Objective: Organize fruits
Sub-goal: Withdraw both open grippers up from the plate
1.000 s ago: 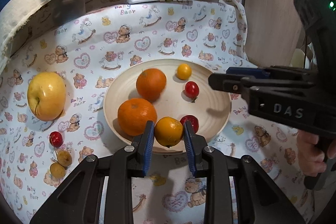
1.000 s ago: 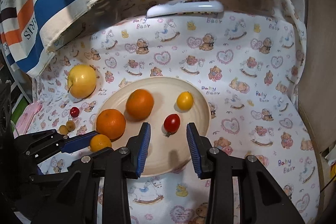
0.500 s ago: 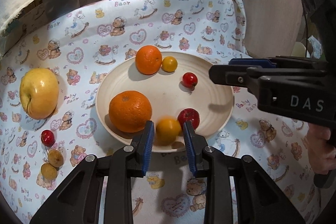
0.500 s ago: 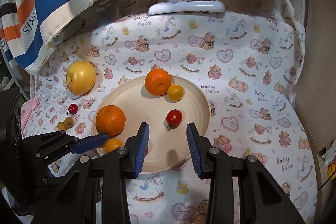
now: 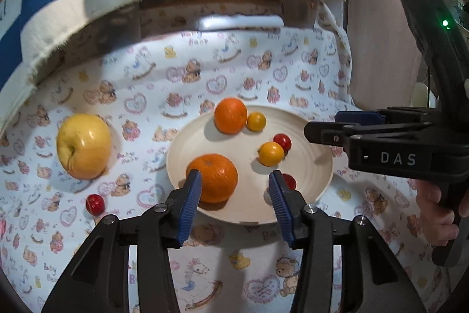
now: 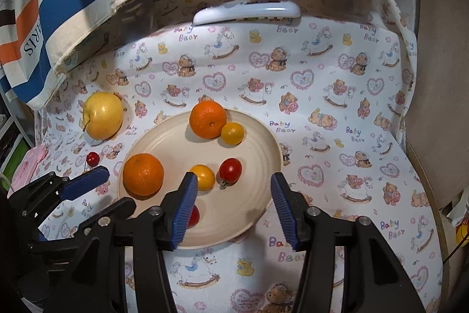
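The cream plate (image 6: pixel 263 137) on the bench holds two oranges, two yellow tomatoes and two red ones. The near orange (image 5: pixel 212 176) sits by its left rim; the far orange (image 6: pixel 208 119) touches a yellow tomato (image 6: pixel 232 133). A yellow apple (image 6: pixel 102 115) and a cherry (image 6: pixel 93 158) lie toward the bench's left edge. The left hand-held gripper (image 5: pixel 234 203) and right hand-held gripper (image 6: pixel 231 206) both hover released, empty.
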The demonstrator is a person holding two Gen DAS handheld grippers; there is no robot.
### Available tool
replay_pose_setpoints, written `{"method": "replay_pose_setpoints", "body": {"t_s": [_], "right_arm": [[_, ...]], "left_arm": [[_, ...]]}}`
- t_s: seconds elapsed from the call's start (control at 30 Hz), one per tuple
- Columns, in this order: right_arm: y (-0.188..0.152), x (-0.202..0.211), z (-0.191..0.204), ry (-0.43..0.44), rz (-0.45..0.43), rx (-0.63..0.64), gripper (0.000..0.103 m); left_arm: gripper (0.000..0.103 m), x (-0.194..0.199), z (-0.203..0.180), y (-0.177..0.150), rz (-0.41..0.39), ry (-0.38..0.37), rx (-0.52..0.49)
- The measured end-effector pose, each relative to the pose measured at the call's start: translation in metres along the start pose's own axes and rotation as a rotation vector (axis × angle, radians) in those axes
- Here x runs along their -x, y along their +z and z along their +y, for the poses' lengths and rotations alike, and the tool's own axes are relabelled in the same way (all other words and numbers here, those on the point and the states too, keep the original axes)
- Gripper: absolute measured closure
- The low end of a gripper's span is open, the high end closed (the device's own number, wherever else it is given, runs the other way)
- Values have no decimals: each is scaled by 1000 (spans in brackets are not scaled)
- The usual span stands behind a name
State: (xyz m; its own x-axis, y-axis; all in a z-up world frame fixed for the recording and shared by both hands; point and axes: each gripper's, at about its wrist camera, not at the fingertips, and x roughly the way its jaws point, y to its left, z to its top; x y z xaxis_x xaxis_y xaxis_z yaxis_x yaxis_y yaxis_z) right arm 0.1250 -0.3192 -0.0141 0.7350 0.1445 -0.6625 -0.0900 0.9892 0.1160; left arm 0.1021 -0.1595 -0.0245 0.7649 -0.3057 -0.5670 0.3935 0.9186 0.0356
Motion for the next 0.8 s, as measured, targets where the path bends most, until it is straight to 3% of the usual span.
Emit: {"method": "replay_pose_setpoints", "body": {"t_s": [0.17, 0.3, 0.4, 0.53, 0.8], "right_arm": [[1, 6, -1, 2, -32, -10, 45], [2, 11, -2, -25, -72, -8, 37], [1, 9, -1, -53, -76, 3, 29], [2, 7, -6, -53, -90, -17, 19], [3, 29, -6, -5, -214, -21, 18]], "left_arm": [[52, 12, 0, 0, -86, 19, 5], [36, 26, 5, -2, -195, 38, 42], [16, 37, 11, -3, -278, 57, 73], [0, 44, 9, -4, -317, 65, 69], [0, 44, 12, -6, -315, 91, 91]]}}
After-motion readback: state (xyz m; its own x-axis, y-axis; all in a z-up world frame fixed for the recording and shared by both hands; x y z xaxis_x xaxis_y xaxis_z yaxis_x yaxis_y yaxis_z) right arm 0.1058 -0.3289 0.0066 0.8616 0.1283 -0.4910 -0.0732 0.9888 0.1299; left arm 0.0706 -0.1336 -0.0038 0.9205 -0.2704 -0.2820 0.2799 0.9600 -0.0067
